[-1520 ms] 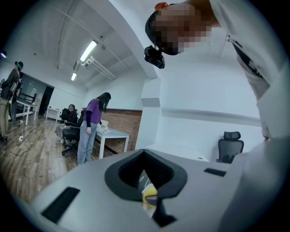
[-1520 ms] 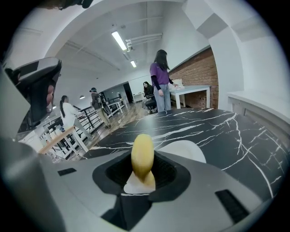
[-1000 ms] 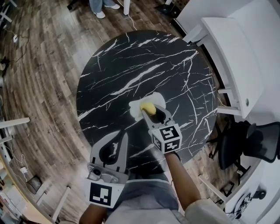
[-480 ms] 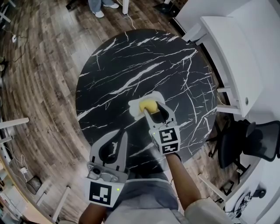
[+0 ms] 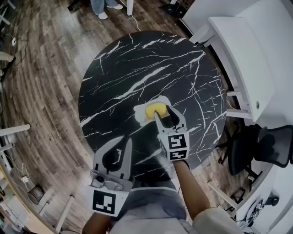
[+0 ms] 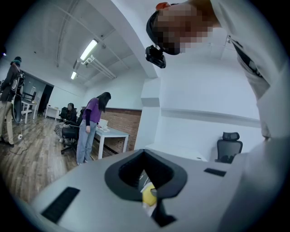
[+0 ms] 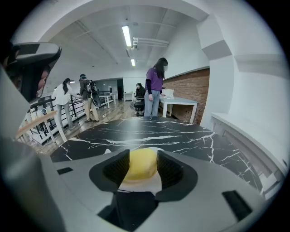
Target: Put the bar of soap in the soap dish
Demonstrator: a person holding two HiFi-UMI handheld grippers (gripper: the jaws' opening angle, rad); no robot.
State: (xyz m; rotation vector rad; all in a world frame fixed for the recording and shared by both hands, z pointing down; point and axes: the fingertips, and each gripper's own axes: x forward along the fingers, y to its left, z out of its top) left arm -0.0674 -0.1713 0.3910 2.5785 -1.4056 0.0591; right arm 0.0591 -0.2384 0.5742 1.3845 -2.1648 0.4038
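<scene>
The yellow bar of soap [image 5: 153, 109] lies in the white soap dish [image 5: 141, 117] near the middle of the round black marble table [image 5: 137, 64]. My right gripper [image 5: 165, 111] stands just behind the dish. Its jaws have just been opening and are open. In the right gripper view the soap [image 7: 141, 164] sits on the dish [image 7: 140, 183] between the spread pads [image 7: 118, 168], which do not press on it. My left gripper [image 5: 127, 139] hovers shut and empty at the table's near edge. Through its slit in the left gripper view the soap [image 6: 149, 195] shows.
A white cabinet [image 5: 247, 59] stands to the table's right, with a black office chair [image 5: 270, 146] below it. A person's feet [image 5: 104, 9] stand on the wood floor beyond the table. Other people stand farther off [image 7: 156, 86].
The right gripper's jaws have spread apart and let go of the soap, which now rests in the dish. The gripper has drawn back slightly and rolled. The left gripper has stayed put.
</scene>
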